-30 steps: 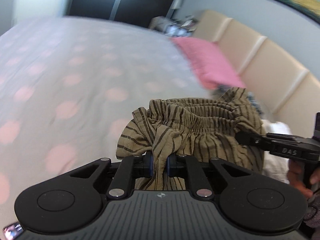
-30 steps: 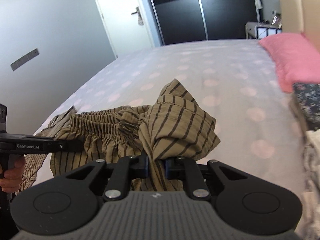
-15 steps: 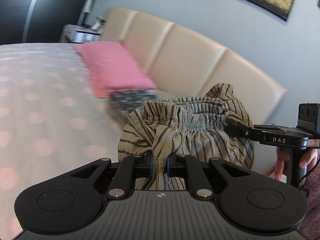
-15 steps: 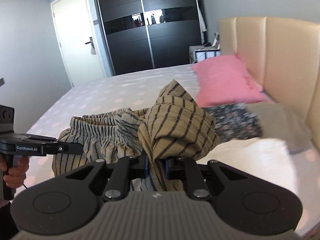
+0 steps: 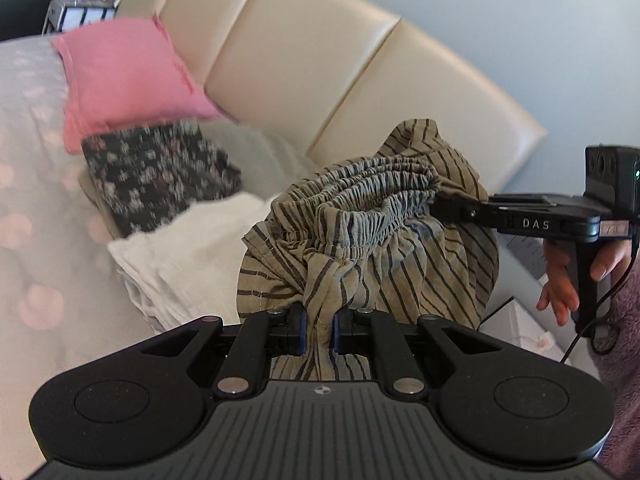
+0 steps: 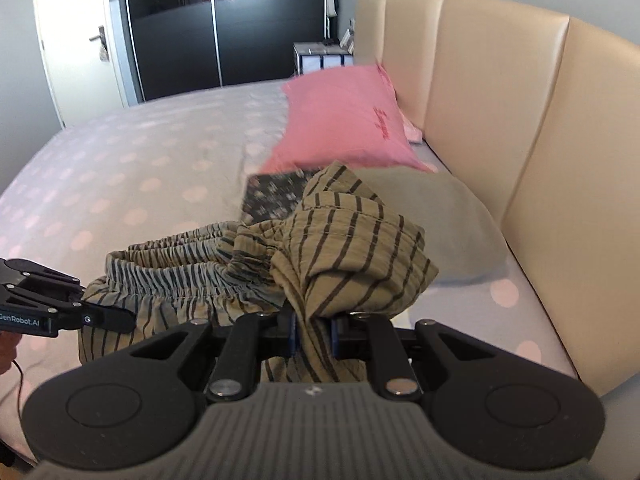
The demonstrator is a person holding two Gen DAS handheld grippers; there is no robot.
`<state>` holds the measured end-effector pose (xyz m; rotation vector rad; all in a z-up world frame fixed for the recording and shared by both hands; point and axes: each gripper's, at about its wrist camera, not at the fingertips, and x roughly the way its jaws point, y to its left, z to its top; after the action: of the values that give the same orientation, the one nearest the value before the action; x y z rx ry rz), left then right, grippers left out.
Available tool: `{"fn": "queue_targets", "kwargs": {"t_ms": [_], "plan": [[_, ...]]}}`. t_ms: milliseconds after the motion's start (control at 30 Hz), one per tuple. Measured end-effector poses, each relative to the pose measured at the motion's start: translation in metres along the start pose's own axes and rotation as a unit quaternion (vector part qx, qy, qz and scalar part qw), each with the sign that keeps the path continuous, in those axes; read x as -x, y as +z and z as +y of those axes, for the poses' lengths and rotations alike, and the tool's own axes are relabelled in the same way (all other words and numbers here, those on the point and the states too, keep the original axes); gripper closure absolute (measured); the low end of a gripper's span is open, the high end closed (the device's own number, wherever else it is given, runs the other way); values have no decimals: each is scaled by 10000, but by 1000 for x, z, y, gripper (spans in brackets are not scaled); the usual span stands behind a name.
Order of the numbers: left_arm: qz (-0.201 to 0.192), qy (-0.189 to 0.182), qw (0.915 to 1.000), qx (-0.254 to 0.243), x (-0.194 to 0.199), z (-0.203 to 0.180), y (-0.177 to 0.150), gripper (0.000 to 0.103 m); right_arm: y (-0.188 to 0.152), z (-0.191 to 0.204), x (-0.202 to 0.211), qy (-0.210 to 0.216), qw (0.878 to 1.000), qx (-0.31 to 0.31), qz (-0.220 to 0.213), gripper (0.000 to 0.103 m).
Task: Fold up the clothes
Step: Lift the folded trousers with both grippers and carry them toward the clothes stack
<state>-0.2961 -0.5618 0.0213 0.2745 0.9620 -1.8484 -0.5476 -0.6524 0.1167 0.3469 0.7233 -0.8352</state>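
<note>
An olive striped garment (image 5: 360, 232) with a gathered elastic waistband hangs bunched in the air between both grippers, over the bed near the headboard. My left gripper (image 5: 319, 330) is shut on one end of it. My right gripper (image 6: 313, 336) is shut on the other end (image 6: 348, 256). The right gripper also shows from the side in the left wrist view (image 5: 460, 206), and the left gripper shows in the right wrist view (image 6: 104, 318). The lower part of the garment is hidden behind the gripper bodies.
Below lie a stack of folded clothes: a white one (image 5: 188, 256) and a dark floral one (image 5: 160, 176), beside a grey pillow (image 6: 436, 216) and a pink pillow (image 6: 344, 120). The beige padded headboard (image 6: 500, 120) stands close on the right. The dotted bedspread (image 6: 140, 168) stretches left.
Both grippers have swung with the garment from over the middle of the bed toward the headboard, so the folded stack and pillows now lie below and ahead. Both grips are unchanged.
</note>
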Motion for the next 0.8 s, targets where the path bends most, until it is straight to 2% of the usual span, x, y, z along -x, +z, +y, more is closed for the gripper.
{"fn": "queue_targets", "kwargs": {"t_ms": [267,533,633,700,733,800], "plan": [[286,493,9980,266,-52,29,16,94,-5,-37,-71,45,9997,-177,180,85],[440,806,9944,523,-74,52,17,90,-12,-56,-133,12,9984,-517,247,64],[407,826,9937,646,-74,57,18,76,-12,-64,-136,-147,9978,-628,162,50],[324,822,9934,733,-68,59,20,58,-8,-68,-133,-255,9973,-684,31,39],[224,873,9931,756,-63,60,22,55,-6,-69,-130,-288,9970,-714,-23,34],[19,1024,9919,747,-52,59,25,50,-2,-71,-123,-360,9963,-765,-125,33]]}}
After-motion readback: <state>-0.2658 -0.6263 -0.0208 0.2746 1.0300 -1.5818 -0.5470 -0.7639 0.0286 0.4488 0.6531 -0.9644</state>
